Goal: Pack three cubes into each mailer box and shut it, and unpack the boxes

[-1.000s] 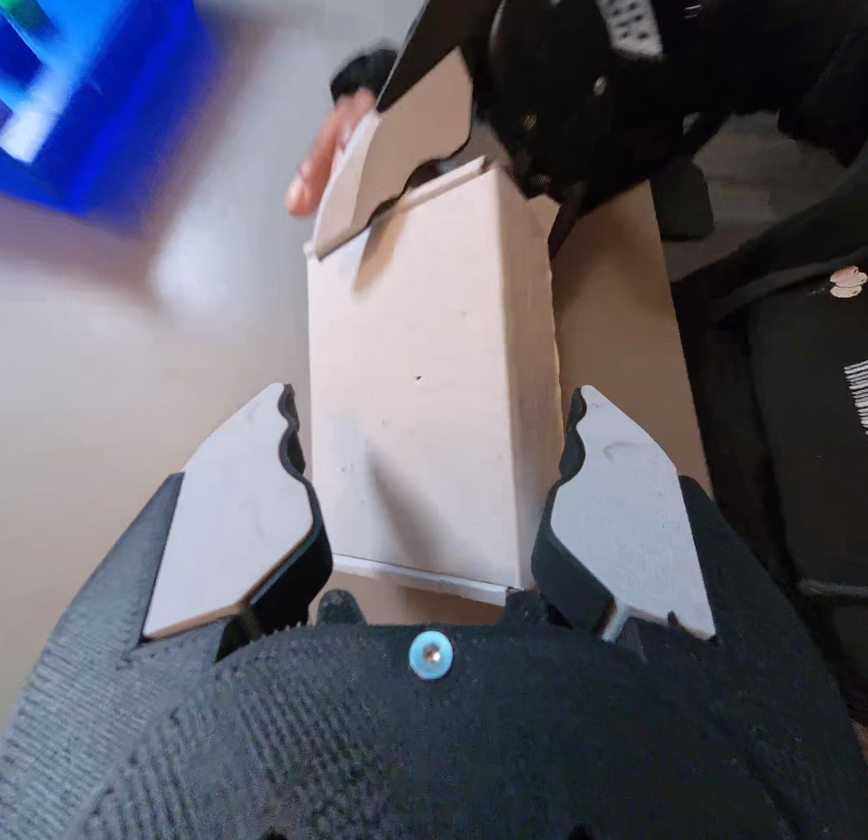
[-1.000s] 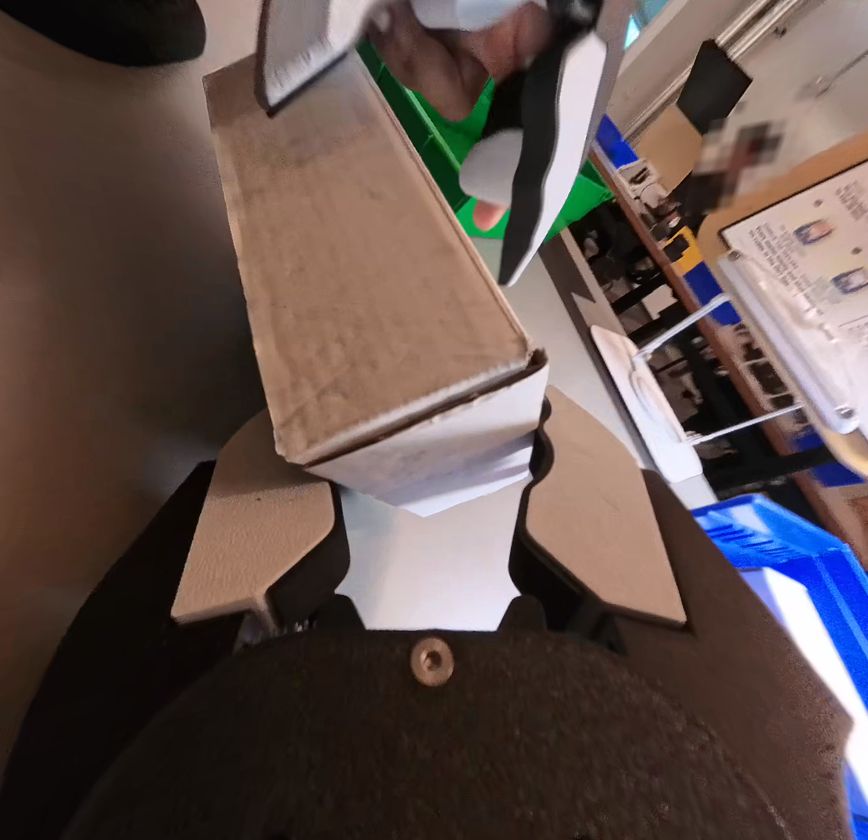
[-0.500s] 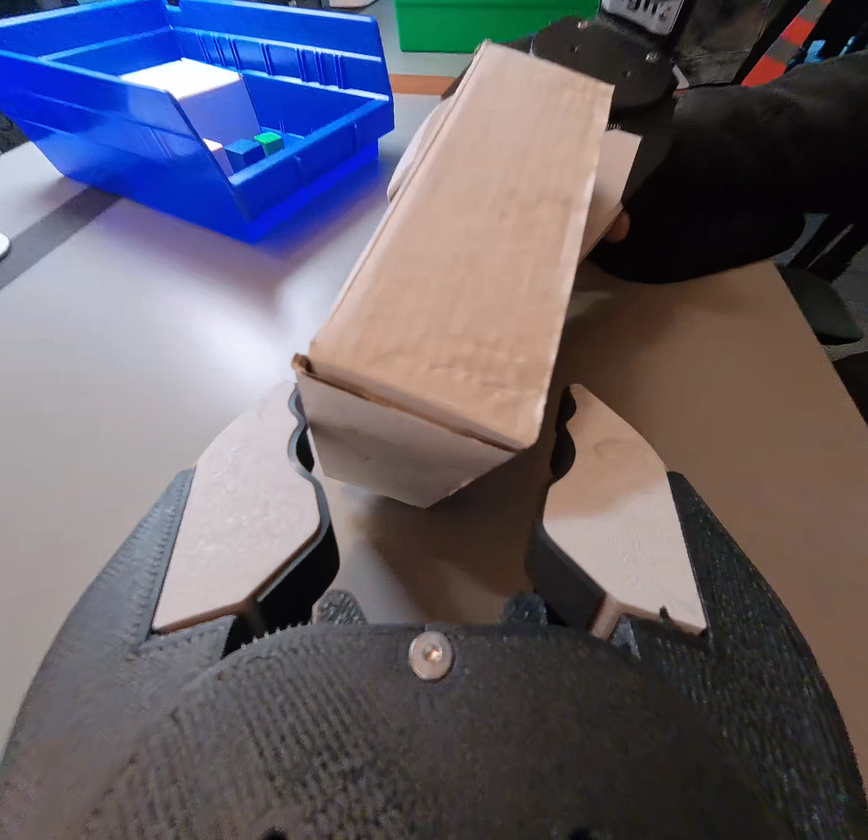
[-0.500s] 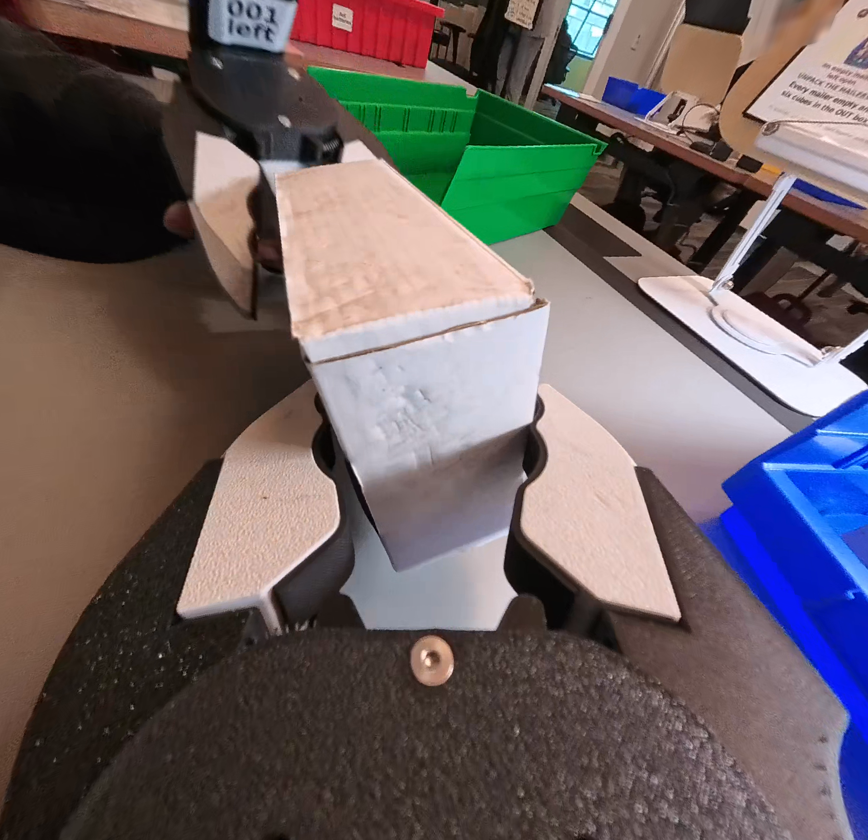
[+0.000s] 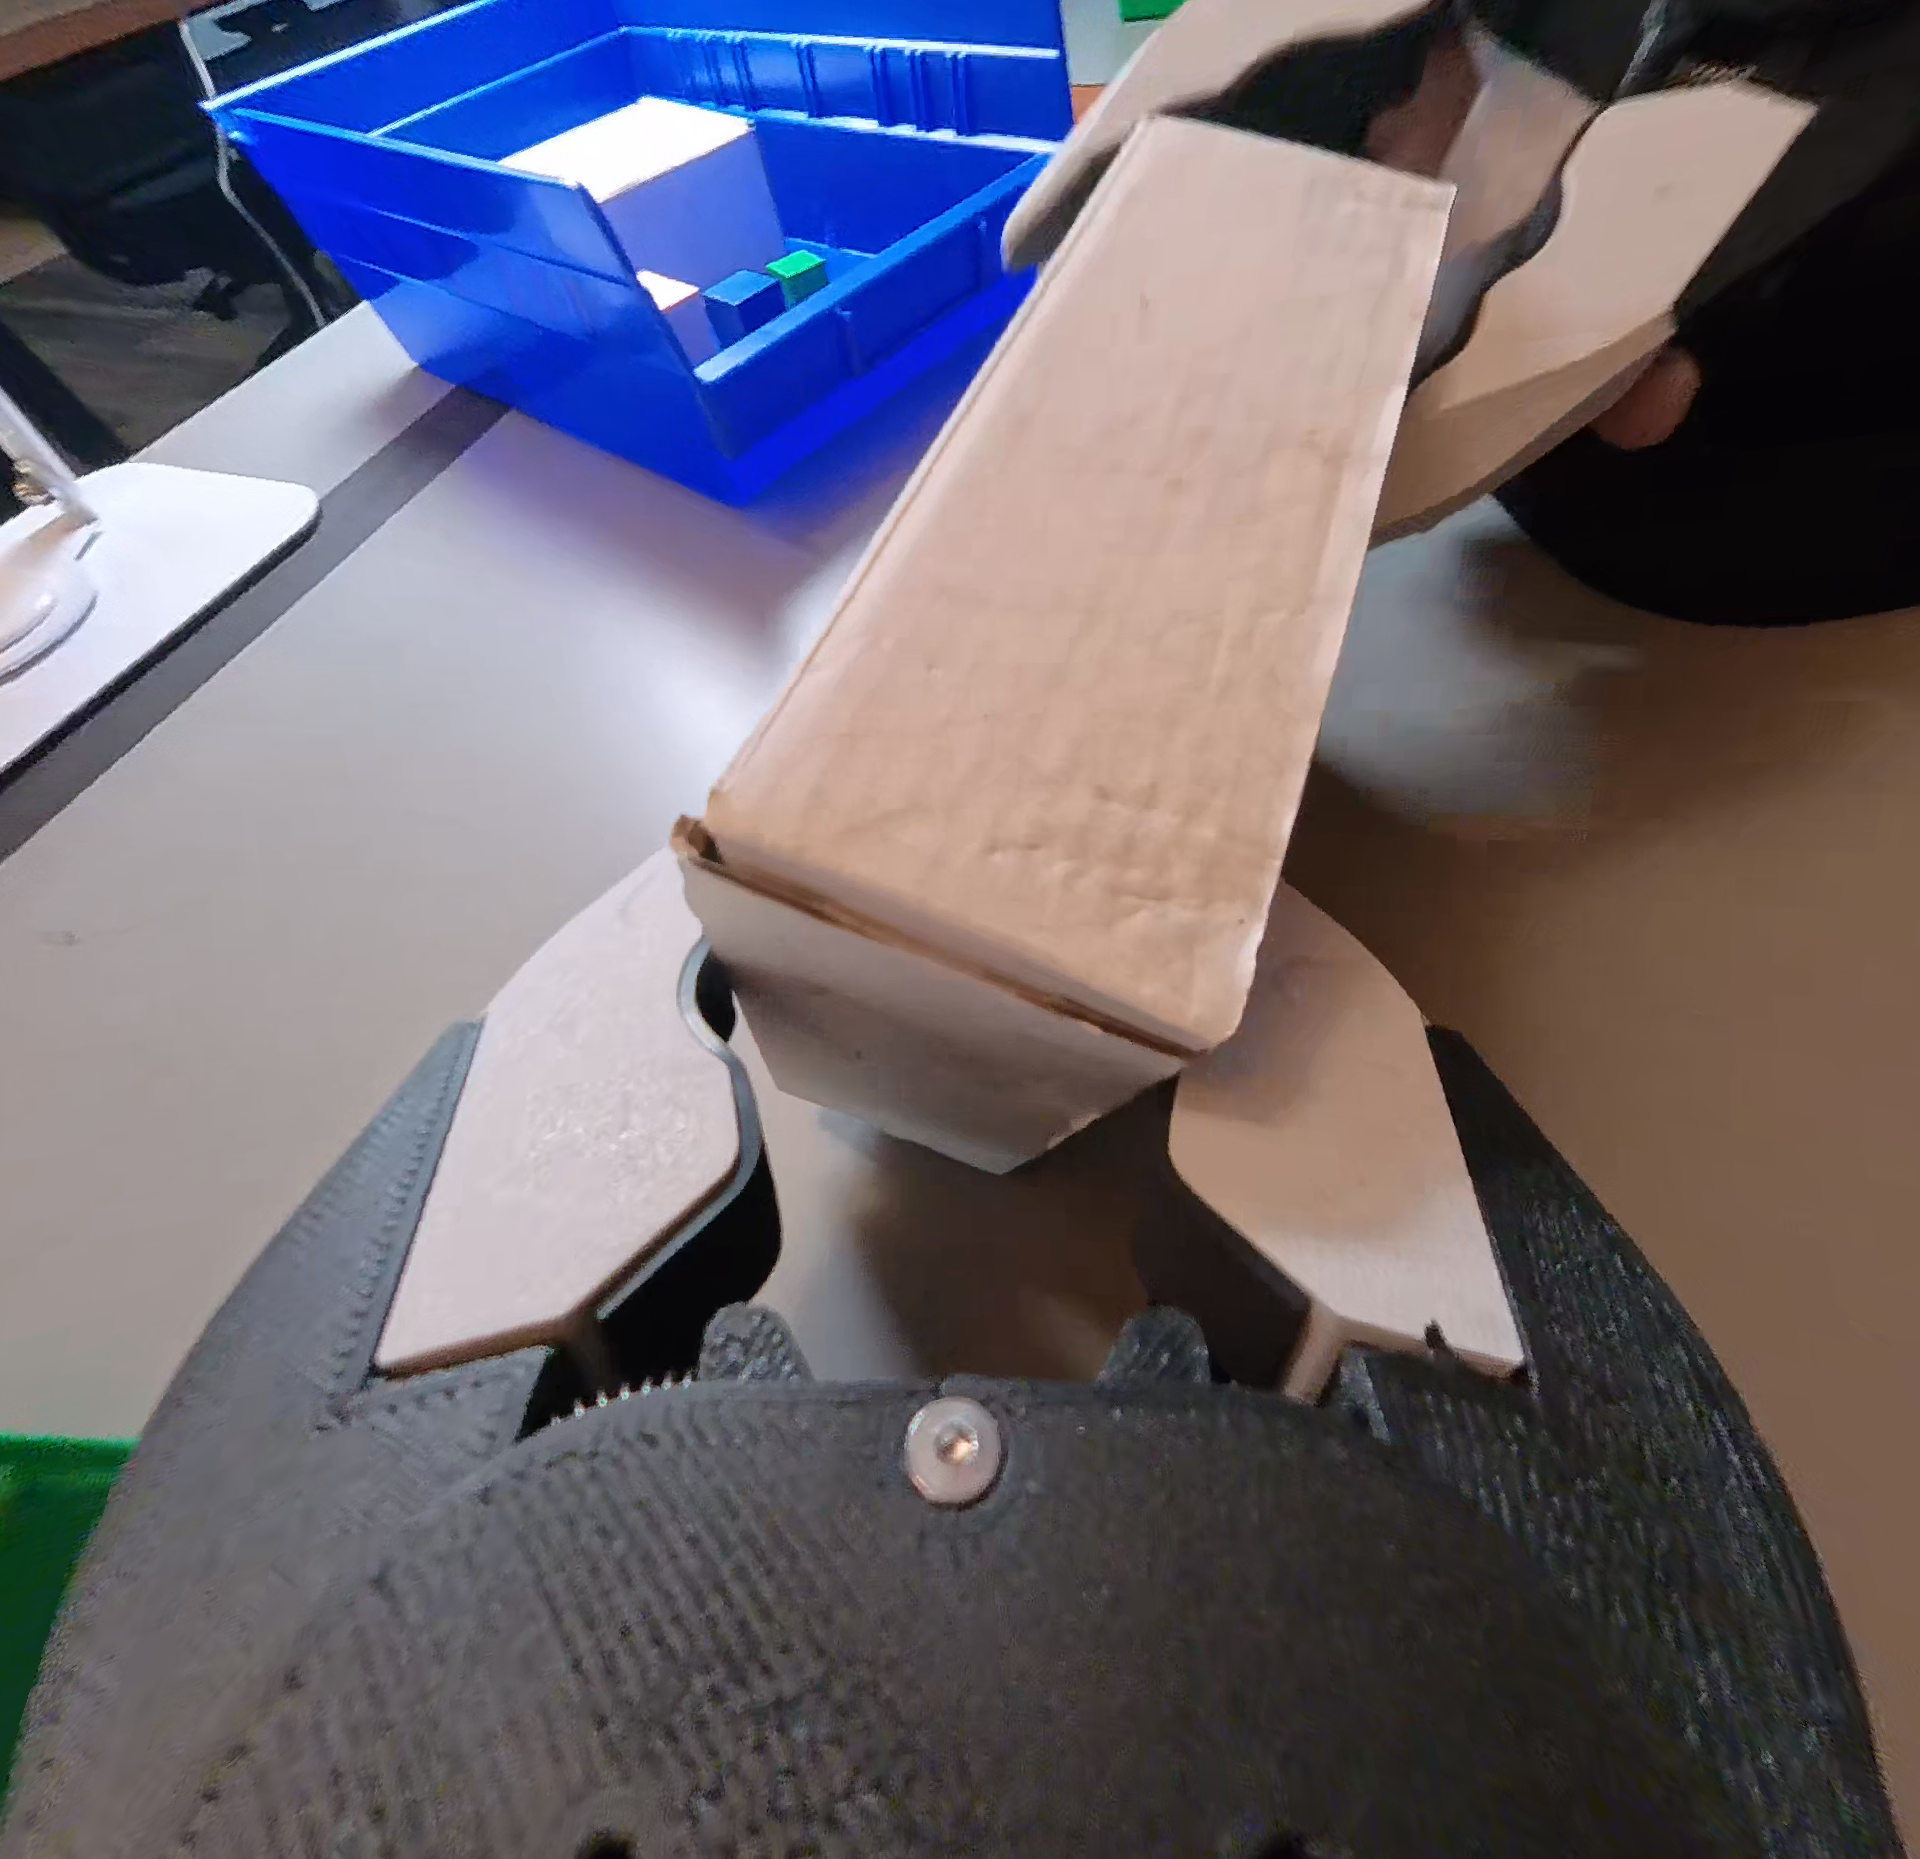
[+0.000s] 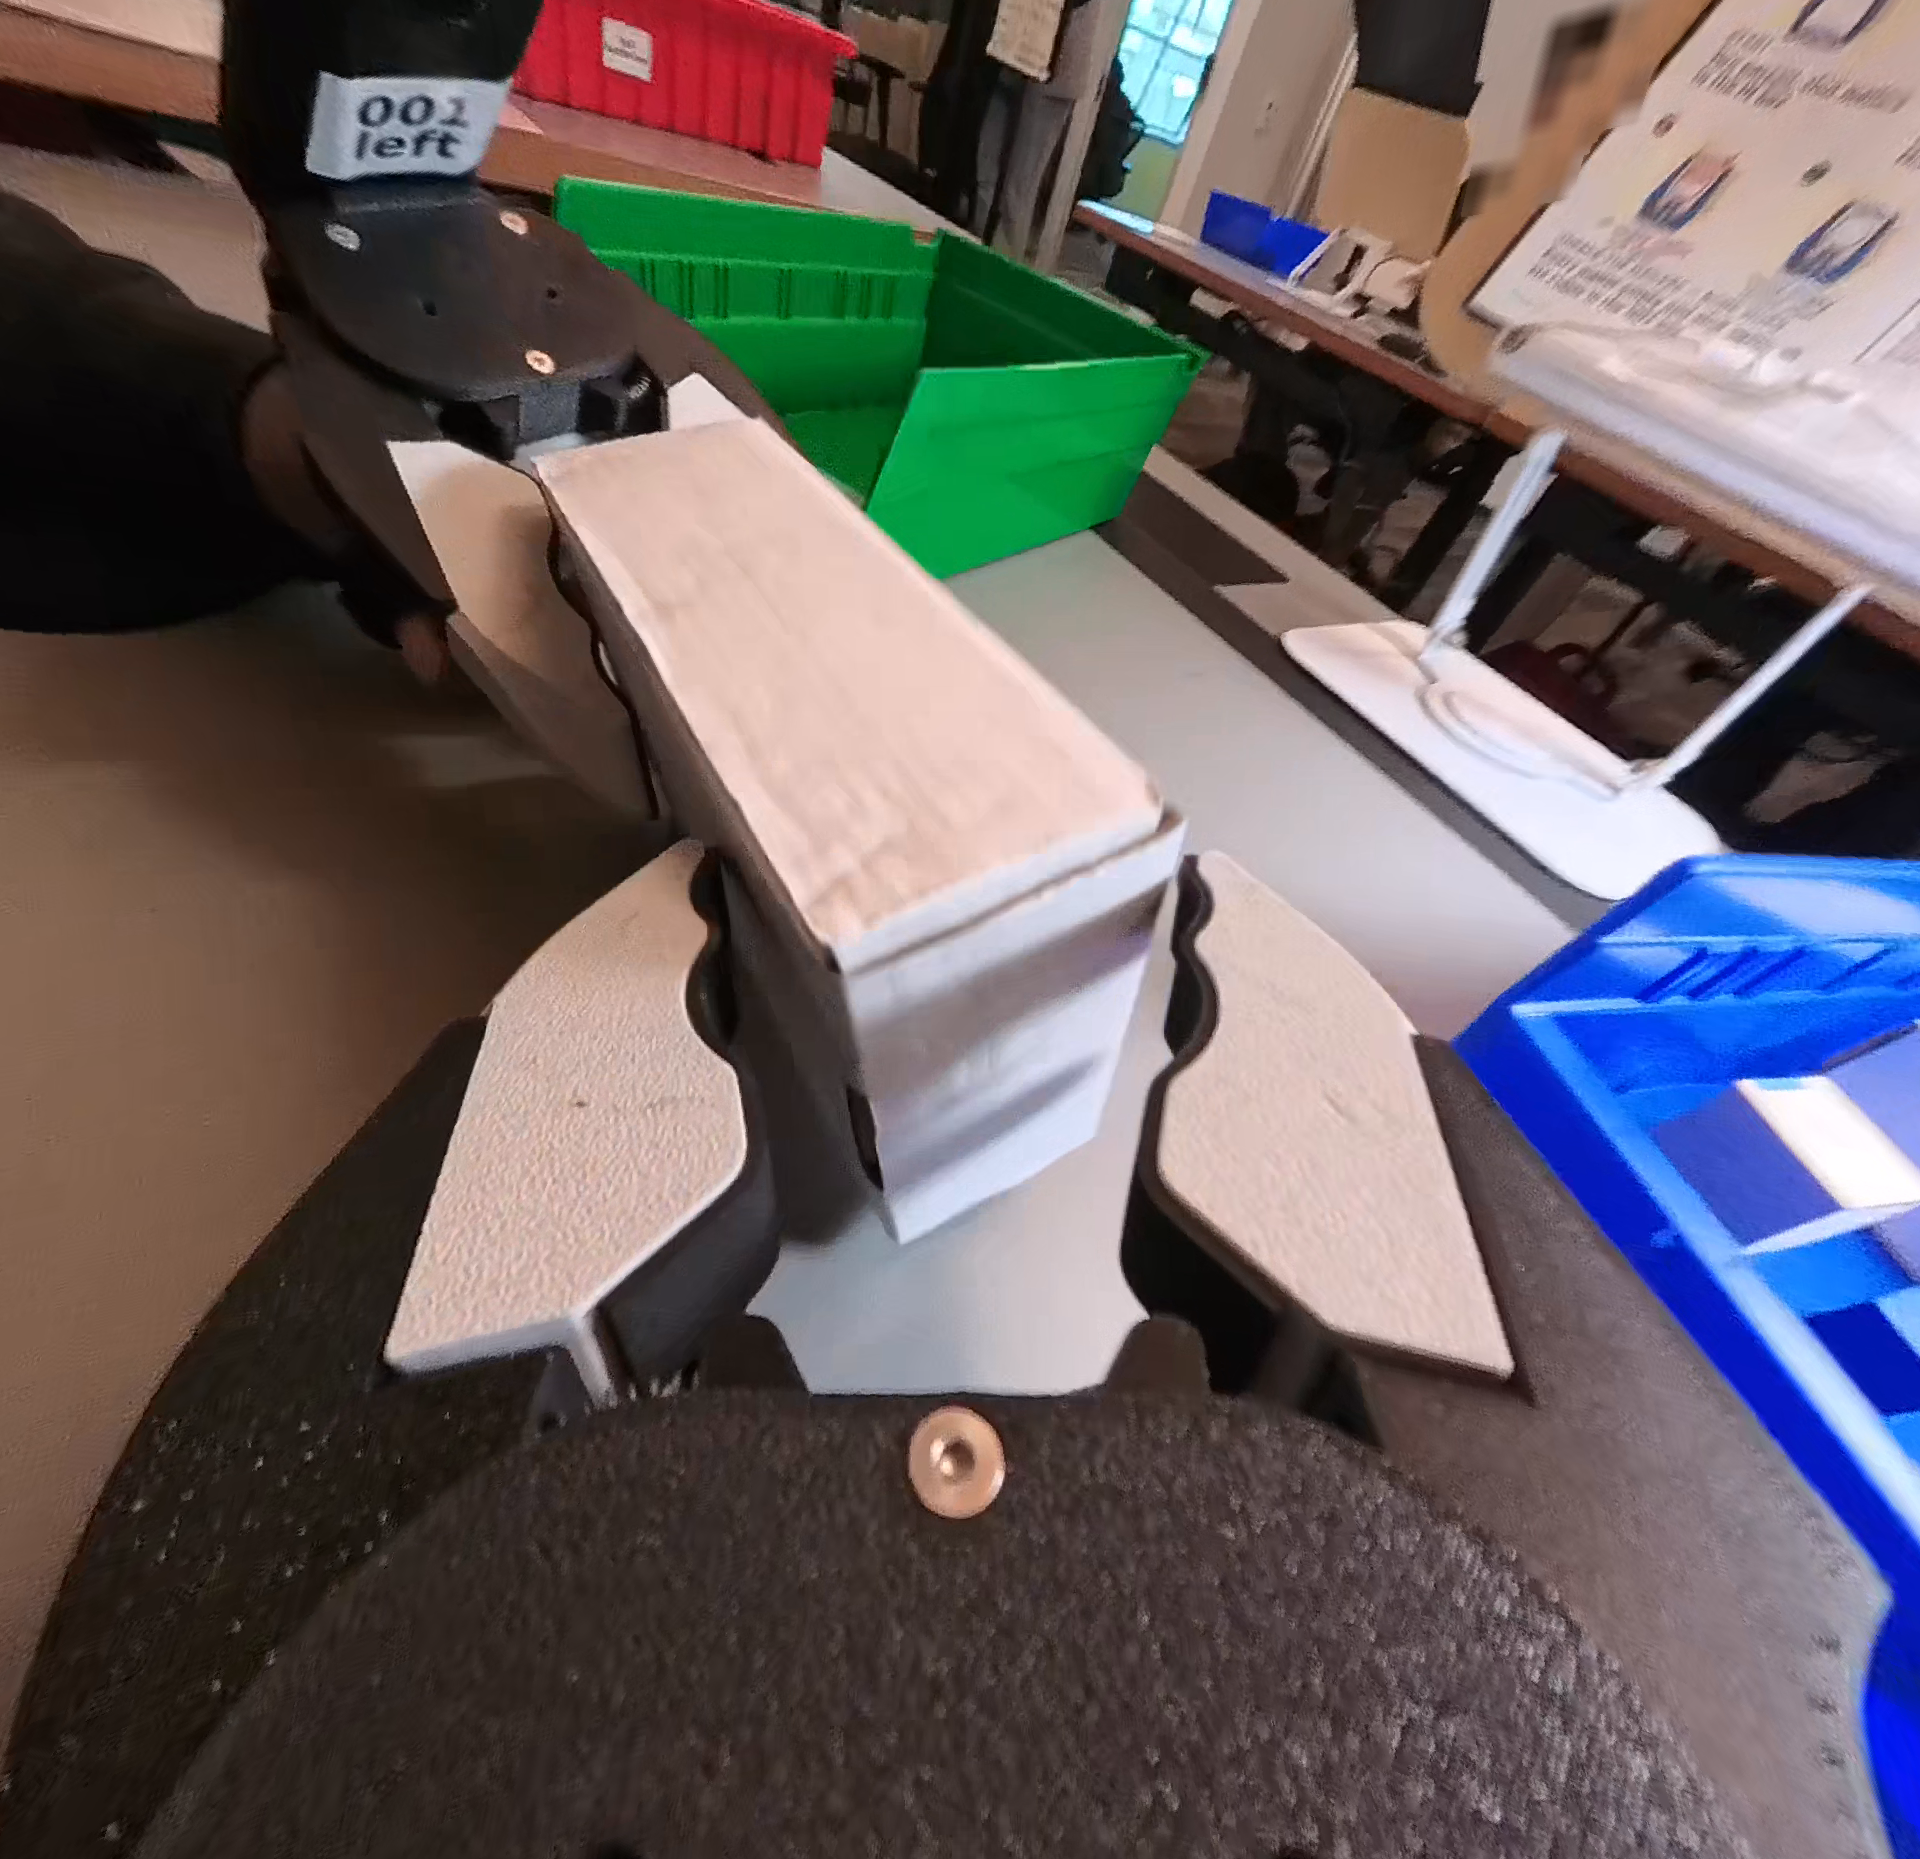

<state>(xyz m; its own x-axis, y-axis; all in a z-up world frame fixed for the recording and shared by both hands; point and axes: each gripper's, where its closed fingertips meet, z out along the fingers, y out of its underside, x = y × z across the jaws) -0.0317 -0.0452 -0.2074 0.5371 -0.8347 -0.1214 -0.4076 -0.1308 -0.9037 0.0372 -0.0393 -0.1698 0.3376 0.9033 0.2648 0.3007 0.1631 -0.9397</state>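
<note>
Closed mailer box [image 5: 1091, 583] held clear above the desk [image 5: 364, 791], left tongs [image 5: 966, 1061] clamped on one end, right tongs [image 6: 951, 988] on the other. Best kept level, squeeze steady, set down gently.

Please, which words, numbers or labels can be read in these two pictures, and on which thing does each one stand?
I do not copy out writing; these things bear it:
the white label on the left hand-held gripper: legible
the white sticker on the red bin: too small to read
the instruction sheet at upper right: blurred
the mailer box: no writing visible
</note>
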